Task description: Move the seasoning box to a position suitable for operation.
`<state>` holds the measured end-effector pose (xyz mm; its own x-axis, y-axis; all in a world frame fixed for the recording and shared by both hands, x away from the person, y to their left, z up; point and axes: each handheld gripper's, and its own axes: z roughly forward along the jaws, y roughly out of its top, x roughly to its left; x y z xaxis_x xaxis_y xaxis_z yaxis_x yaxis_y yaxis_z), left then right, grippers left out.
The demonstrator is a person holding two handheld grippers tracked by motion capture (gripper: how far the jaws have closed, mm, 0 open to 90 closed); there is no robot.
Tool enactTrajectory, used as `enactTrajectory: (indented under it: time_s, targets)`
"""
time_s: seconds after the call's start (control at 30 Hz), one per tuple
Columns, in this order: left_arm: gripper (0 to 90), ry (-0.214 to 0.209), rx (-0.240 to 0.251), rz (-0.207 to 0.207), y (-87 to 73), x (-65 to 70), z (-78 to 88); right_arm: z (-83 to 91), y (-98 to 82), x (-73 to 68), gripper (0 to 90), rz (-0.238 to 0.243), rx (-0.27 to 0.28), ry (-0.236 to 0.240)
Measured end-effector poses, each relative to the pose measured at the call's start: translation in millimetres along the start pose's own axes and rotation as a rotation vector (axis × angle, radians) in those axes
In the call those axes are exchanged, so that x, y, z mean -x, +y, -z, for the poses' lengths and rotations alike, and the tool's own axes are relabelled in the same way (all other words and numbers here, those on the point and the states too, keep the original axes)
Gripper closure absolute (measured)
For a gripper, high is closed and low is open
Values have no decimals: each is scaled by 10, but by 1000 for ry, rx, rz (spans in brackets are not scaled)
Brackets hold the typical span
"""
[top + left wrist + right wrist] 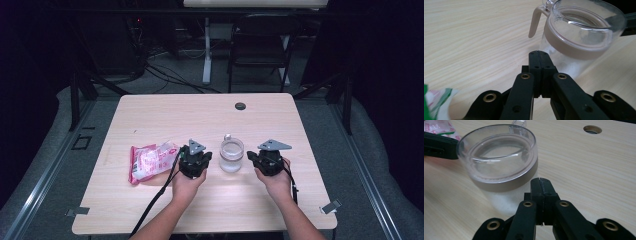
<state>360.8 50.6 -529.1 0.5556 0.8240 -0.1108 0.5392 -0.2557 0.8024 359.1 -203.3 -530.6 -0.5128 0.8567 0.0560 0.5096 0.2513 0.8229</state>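
Note:
A clear jar (232,155) with a tan collar, a clear lid and a small handle stands upright on the wooden table (210,115), between my two grippers. My left gripper (196,161) rests just left of it, jaws pressed together with nothing between them; its tips (539,56) point at the jar (576,35). My right gripper (260,159) sits just right of the jar, also shut and empty, tips (541,183) close to the jar's side (499,157). A pink and white plastic packet (150,162) lies flat left of the left gripper.
A round cable hole (240,106) sits near the table's far edge. A dark folding chair (260,45) and cables stand on the floor beyond the table. Metal clips (331,206) mark the near corners. Black cables trail from both grippers toward the near edge.

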Motion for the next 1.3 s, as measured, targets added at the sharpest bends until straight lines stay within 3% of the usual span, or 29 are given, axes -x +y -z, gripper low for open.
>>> enactTrajectory:
  time_s: [0.17, 0.23, 0.3, 0.43, 0.57, 0.63, 0.8, 0.97, 1.1, 1.3]
  targets:
    - [900, 18, -2, -17, 66, 77, -110, -109, -12, 11, 900, -13, 14, 16]
    - [900, 22, -6, -15, 89, 106, -158, -150, -11, -10, 900, 22, 14, -10]
    - [900, 23, -10, -14, 94, 113, -178, -161, 4, 12, 900, 21, 21, -7]
    - [900, 15, 0, -4, 101, 115, -192, -178, 16, 43, 900, 4, 31, 11]
    - [900, 27, 7, -5, 122, 130, -200, -203, 29, 46, 900, 22, 32, 1]
    - [900, 13, 8, 10, 127, 114, -203, -213, 32, 32, 900, 25, 41, -10]
    - [900, 8, 13, -5, 117, 105, -197, -204, 23, 2, 900, 23, 41, -25]
    - [900, -32, 2, -8, 125, 78, -196, -155, -12, 7, 900, 2, 41, -8]
    - [900, -63, -18, -57, 134, 74, -175, -68, -53, -30, 900, 19, 25, -10]
    - [900, -121, -30, -93, 122, 51, -143, 92, -153, -159, 900, 40, 14, -16]
